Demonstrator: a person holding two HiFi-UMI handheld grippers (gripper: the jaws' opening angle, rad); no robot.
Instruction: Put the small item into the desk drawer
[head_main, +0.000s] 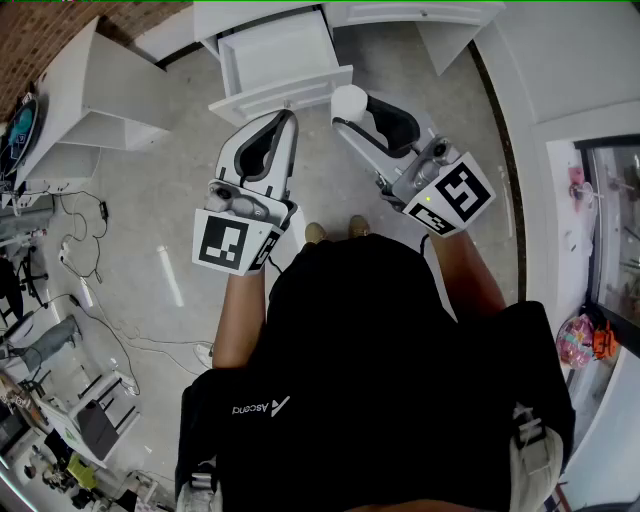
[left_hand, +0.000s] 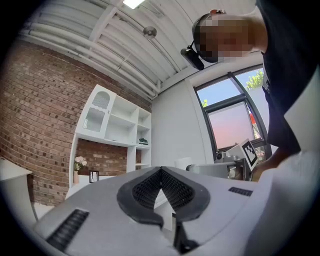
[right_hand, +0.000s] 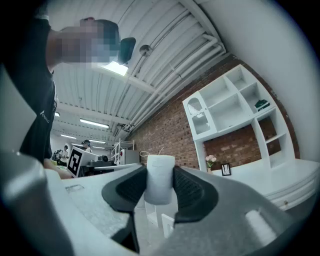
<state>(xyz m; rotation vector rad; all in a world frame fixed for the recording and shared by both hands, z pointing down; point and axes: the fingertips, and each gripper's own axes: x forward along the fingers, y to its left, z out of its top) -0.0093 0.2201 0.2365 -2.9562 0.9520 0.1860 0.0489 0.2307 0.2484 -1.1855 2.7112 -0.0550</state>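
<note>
Right gripper (right_hand: 159, 194) has its jaws clamped on the small item (right_hand: 160, 175), a stubby white cylinder standing upright between the black pads, so it's held up in the air, not in the drawer. Left gripper (left_hand: 161, 175) is pinched together with nothing in it. In the head view the white desk drawer (head_main: 285, 98) stands open just ahead of both grippers, with the item near its front panel. Brick wall (right_hand: 170, 130) and white shelving (right_hand: 235, 107) in the background
</note>
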